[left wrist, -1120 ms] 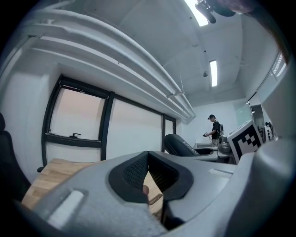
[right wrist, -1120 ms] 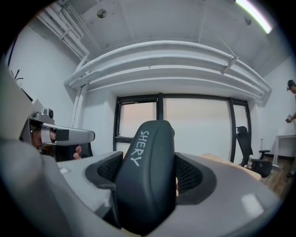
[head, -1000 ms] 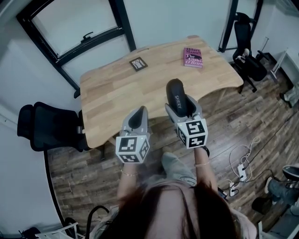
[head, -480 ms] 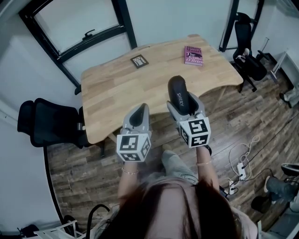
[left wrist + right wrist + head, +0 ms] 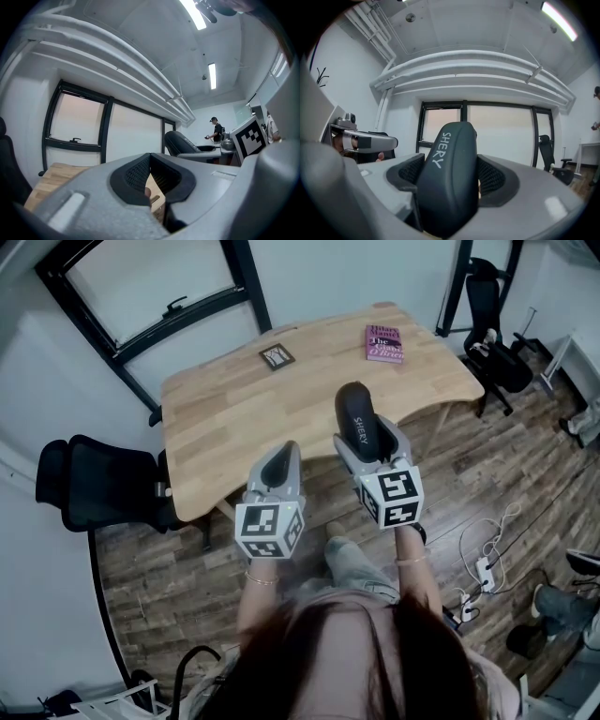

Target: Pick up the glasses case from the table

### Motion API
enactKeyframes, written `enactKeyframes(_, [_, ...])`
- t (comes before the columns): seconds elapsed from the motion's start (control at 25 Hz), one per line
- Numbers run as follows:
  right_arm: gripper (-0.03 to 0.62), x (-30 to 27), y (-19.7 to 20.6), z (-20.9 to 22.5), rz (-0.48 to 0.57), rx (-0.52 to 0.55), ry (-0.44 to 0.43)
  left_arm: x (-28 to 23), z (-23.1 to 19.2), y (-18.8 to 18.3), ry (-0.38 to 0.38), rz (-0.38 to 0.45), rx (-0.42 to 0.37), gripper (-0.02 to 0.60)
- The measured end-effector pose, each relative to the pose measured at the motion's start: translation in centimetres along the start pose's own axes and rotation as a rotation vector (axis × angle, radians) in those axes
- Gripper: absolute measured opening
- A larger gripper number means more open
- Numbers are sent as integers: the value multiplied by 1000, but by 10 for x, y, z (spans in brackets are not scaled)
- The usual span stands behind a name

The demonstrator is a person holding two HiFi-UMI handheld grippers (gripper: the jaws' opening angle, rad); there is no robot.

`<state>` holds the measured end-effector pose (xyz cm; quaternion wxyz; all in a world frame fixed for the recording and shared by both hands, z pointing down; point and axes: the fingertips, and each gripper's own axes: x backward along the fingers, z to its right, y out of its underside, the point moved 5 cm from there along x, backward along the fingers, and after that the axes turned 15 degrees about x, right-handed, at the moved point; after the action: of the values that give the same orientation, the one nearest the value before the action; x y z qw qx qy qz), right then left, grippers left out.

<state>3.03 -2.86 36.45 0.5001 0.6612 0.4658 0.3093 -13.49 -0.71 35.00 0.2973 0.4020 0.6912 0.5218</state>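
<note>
Head view: case (image 5: 355, 414) in R gripper (image 5: 366, 444)

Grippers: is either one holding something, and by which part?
The right gripper clamps the black glasses case across its sides near one end; the rest sticks out. The left gripper is shut, empty.

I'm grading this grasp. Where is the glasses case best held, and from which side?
Likely across its width at one end, approached lengthwise from that end, as the right gripper holds it: the glasses case is long and narrow, so its long sides seat both pads.
</note>
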Motion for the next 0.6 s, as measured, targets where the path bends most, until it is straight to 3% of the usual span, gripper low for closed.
enactKeyframes(0.6, [351,18,-3,-3,8,9,5,11,10,3,6,7,-2,9])
